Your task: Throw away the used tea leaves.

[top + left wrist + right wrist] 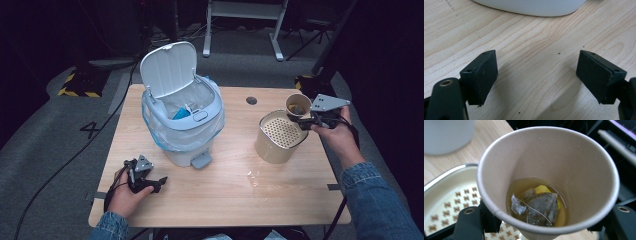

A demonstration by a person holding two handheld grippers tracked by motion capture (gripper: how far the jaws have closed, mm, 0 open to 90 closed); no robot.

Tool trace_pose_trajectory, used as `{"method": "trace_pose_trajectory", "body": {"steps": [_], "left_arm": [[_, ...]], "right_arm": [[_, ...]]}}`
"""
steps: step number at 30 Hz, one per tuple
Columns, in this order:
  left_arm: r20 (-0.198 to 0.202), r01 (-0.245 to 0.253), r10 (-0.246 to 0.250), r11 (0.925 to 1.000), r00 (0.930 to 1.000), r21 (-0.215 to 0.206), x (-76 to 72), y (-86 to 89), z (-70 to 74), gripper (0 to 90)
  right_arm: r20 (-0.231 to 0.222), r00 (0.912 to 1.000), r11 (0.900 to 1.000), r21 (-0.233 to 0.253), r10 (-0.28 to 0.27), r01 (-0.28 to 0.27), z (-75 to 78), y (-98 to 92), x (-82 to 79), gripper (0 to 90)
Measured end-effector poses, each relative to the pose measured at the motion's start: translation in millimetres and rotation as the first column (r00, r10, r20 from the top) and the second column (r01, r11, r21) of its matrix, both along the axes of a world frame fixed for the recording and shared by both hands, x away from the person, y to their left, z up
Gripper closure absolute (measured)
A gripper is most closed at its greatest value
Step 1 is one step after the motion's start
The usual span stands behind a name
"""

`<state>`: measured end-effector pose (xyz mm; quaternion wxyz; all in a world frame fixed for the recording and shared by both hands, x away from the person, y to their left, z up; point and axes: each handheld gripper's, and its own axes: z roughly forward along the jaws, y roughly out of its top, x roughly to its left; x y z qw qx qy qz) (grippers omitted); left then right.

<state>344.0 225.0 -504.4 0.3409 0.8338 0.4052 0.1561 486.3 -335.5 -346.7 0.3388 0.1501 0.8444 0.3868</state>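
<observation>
Right gripper (303, 119) is clamping a tan paper cup (298, 104) by its wall, holding it up over the far right rim of a cream cylindrical canister with a perforated lid (278, 135) that is standing on the right part of the light wooden table (235, 190). In the right gripper view the black jaws are pressing on either side of the paper cup (549, 170); inside, a wet grey tea bag (536, 208) with its thin string is lying in shallow amber liquid, a bit of yellow showing behind it. The canister's lid (451, 200) is showing rows of small cross-shaped holes below the cup. Left gripper (150, 181) is resting low at the near left of the table, jaws spread wide and holding nothing; in the left gripper view its pads (484, 75) are framing bare wood grain. A white pedal bin with a clear liner bag (182, 120) is standing left of centre, lid tipped up, something blue lying inside. No readable brand or label on cup, canister or bin; a painted "4" (91, 129) is showing on the grey floor at left.
</observation>
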Motion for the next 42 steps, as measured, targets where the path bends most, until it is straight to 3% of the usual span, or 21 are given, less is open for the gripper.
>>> {"method": "trace_pose_trajectory", "body": {"steps": [5,10,15,20,23,24,28,31,34,37,40,41,42], "left_arm": [[0.002,-0.006,0.006,1.0,1.0,0.001,-0.4,0.1,-0.1,17.7],[0.0,-0.012,0.012,0.9999,0.9999,0.001,-1.1,0.4,0.0,17.7],[-0.002,-0.021,0.021,0.9998,0.9998,-0.003,-1.9,0.3,-0.2,17.8],[0.006,-0.027,0.027,0.9996,0.9996,0.003,-2.0,0.9,0.0,17.8],[-0.001,-0.031,0.031,0.9995,0.9995,0.0,-2.7,1.0,0.0,17.8],[-0.001,-0.031,0.031,0.9995,0.9995,0.001,-2.7,1.0,0.0,17.8],[-0.002,-0.032,0.032,0.9995,0.9995,-0.002,-2.7,1.0,0.0,17.8],[-0.002,-0.033,0.033,0.9995,0.9995,-0.001,-2.6,1.2,0.1,17.9],[-0.002,-0.033,0.033,0.9995,0.9995,-0.001,-2.6,1.2,0.1,17.9],[-0.001,-0.033,0.033,0.9994,0.9994,0.0,-2.5,1.2,0.1,17.8],[-0.003,-0.033,0.033,0.9994,0.9994,-0.001,-2.7,1.1,0.1,17.8],[0.0,-0.033,0.033,0.9994,0.9994,0.0,-2.5,1.2,0.1,17.8],[0.0,-0.033,0.033,0.9994,0.9994,0.0,-2.6,1.2,0.1,17.8]], "right_arm": [[0.076,0.997,0.997,-0.08,0.014,-0.008,4.5,1.2,-3.2,32.8],[0.171,0.9847,0.975,-0.223,0.032,0.007,7.3,5.7,-10.5,33.2],[0.23,0.9713,0.939,-0.344,0.059,0.024,7.5,7.8,-15.3,33.4],[0.286,0.9535,0.882,-0.468,0.094,0.053,8.0,10.5,-20.6,33.6],[0.311,0.9439,0.855,-0.514,0.111,0.069,8.1,11.5,-22.7,33.6],[0.32,0.9399,0.842,-0.535,0.119,0.076,8.1,12.0,-23.5,33.6],[0.367,0.915,0.765,-0.634,0.169,0.113,5.7,16.3,-27.9,33.6],[0.387,0.9025,0.717,-0.682,0.188,0.144,2.1,18.6,-30.1,33.6],[0.413,0.8847,0.661,-0.728,0.216,0.179,-0.2,21.2,-32.3,33.6],[0.43,0.8684,0.615,-0.763,0.248,0.202,-1.4,23.2,-34.1,33.6],[0.453,0.8489,0.576,-0.783,0.272,0.234,-1.8,25.3,-36.9,33.6],[0.454,0.8424,0.555,-0.797,0.29,0.238,-1.4,26.1,-37.5,33.5],[0.454,0.8362,0.543,-0.805,0.308,0.237,-1.5,26.8,-37.8,33.5]]}}
